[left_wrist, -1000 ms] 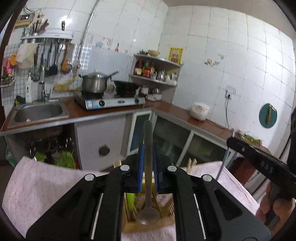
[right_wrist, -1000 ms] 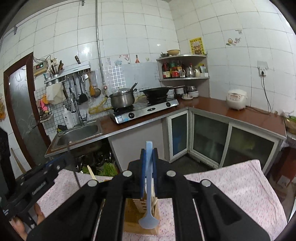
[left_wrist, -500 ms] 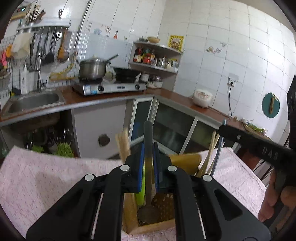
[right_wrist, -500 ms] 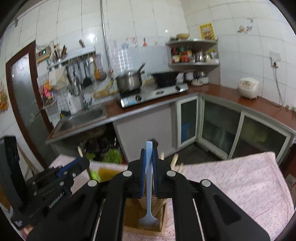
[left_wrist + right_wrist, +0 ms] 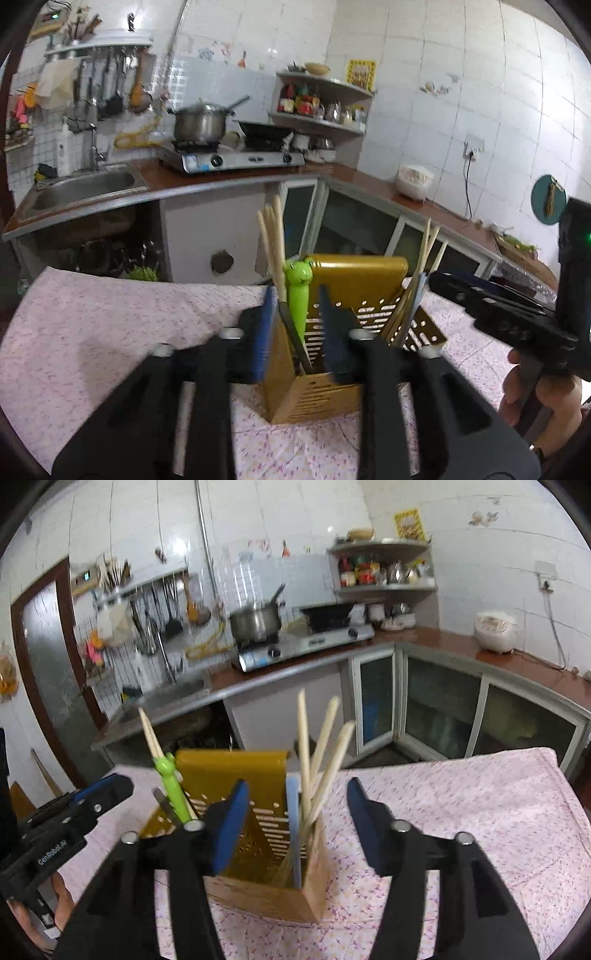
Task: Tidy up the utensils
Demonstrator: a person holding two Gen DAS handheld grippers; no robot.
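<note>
Both grippers are letting go right over the utensil holder (image 5: 314, 395). On the left gripper (image 5: 295, 332) the jaws are opening, and a dark metal handle (image 5: 293, 339) leans between the blue pads with daylight on either side, its lower end already down inside the near left compartment. Over on the right gripper (image 5: 293, 819) the jaws are opening too, wide apart now, and the pale blue spoon (image 5: 293, 827) stands clear of both pads in the near right compartment, just beside a bunch of wooden chopsticks (image 5: 317, 760).

So where are the utensils? Both in the holder, which sits on a pink flowered tablecloth (image 5: 461, 812), with a green frog-topped handle (image 5: 299, 295) and more chopsticks (image 5: 273, 243) poking up at the left side. Behind it all, well apart, runs the kitchen counter with a stove (image 5: 232, 158) and a steel pot (image 5: 201, 123).

The step in hand looks like the release, and the trick is a clean exit. I'd say let the pads spread fully before either hand moves, then lift straight up along the handles, not sideways. The metal handle is tilted toward the left pad, so a sideways drag could hook it and tip the holder. On the right, the chopsticks fan out near the pads; brushing them might knock one out.
</note>
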